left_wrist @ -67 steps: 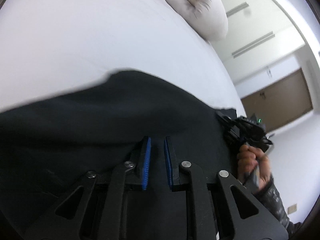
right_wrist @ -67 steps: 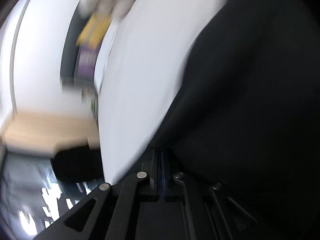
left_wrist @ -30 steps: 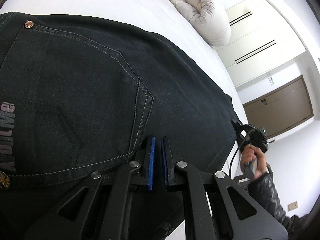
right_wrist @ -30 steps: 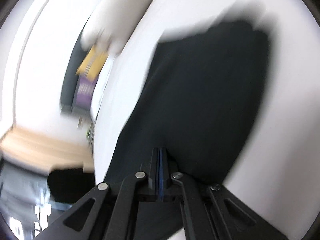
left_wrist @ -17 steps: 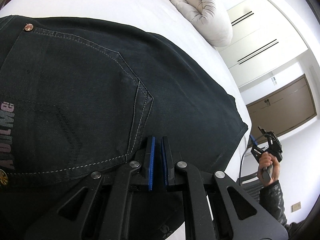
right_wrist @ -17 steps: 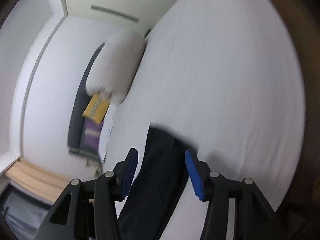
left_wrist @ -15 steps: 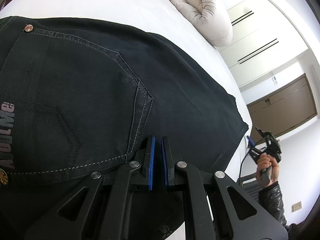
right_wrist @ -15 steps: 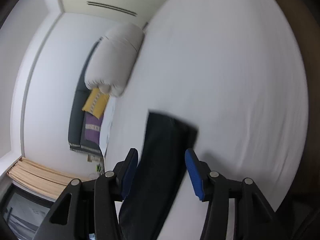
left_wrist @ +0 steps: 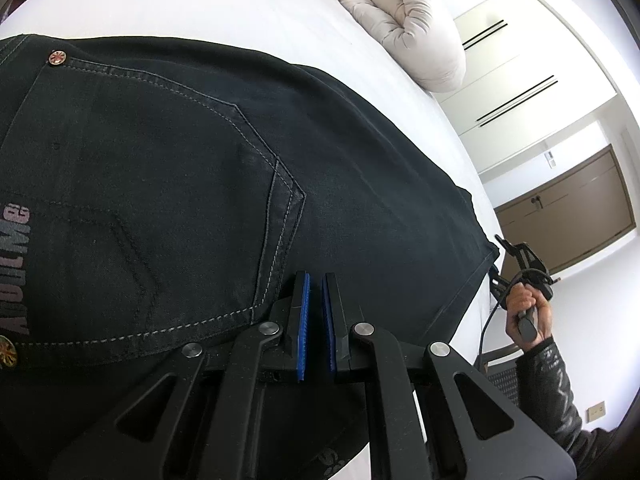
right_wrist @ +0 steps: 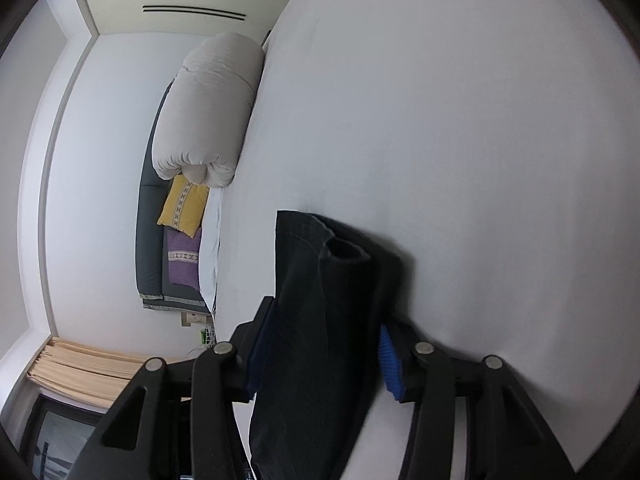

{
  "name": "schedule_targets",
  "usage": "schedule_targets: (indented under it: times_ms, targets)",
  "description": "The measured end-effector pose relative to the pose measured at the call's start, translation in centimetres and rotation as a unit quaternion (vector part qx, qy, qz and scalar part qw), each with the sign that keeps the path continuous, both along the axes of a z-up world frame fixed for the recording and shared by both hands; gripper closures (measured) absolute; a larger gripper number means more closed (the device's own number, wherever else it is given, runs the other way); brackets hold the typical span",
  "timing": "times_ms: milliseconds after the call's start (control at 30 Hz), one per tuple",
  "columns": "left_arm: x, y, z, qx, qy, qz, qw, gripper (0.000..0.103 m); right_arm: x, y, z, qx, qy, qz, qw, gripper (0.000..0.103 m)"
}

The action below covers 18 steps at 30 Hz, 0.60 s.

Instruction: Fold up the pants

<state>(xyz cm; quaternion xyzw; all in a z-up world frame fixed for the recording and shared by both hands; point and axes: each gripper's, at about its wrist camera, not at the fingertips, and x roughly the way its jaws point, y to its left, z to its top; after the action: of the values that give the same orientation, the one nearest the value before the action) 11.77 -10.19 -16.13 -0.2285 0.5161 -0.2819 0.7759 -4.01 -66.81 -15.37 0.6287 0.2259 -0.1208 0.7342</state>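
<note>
The black pants point(left_wrist: 208, 184) lie spread on the white bed point(left_wrist: 208, 4), back pocket and its pale stitching facing up, reaching toward the bed's right edge where the hem ends; a rolled grey duvet point(left_wrist: 404, 28) sits at the far end of the bed, well apart from the pants. The left claw point(left_wrist: 315, 280) has its blue pads drawn almost together, closed at the lower edge of the pants just beside the pocket corner; whether cloth is pinched between them cannot be told. In the left wrist view the right claw point(left_wrist: 516, 256) shows beyond the bed's right edge, held in a hand point(left_wrist: 528, 312) with a dark sleeve, just beside the pants' hem. In the right wrist view the right claw point(right_wrist: 324, 344) stands open with a folded pant leg point(right_wrist: 320, 320) lying between its blue pads, neither pad pressing it; its jaws have just been closing somewhat. A yellow cushion point(right_wrist: 184, 204) and a purple cushion point(right_wrist: 182, 256) lean at the grey headboard point(right_wrist: 148, 216). Compared with a second ago, the right claw has let go of the hem and drawn back off the bed's edge; the left claw and the pants under it have stayed where they were.
</note>
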Motion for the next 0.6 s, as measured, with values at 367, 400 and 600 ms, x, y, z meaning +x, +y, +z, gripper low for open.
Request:
schedule_targets:
  times_ms: [367, 400, 600]
  targets:
    - [-0.1, -0.2, 0.4, 0.007, -0.003, -0.001, 1.0, 0.095, 1.8, 0.9, 2.5, -0.097, 0.03, 0.048, 0.994, 0.096]
    - [-0.1, -0.4, 0.8, 0.016, -0.007, -0.003, 0.9998, 0.095, 2.2, 1.7, 3.8, -0.128, 0.033, 0.064, 0.989, 0.096]
    - [0.0, -1.6, 2.7, 0.017, -0.024, -0.005, 0.9995, 0.095, 5.9, 15.6, 10.0, -0.387, 0.067, 0.233, 0.89, 0.096]
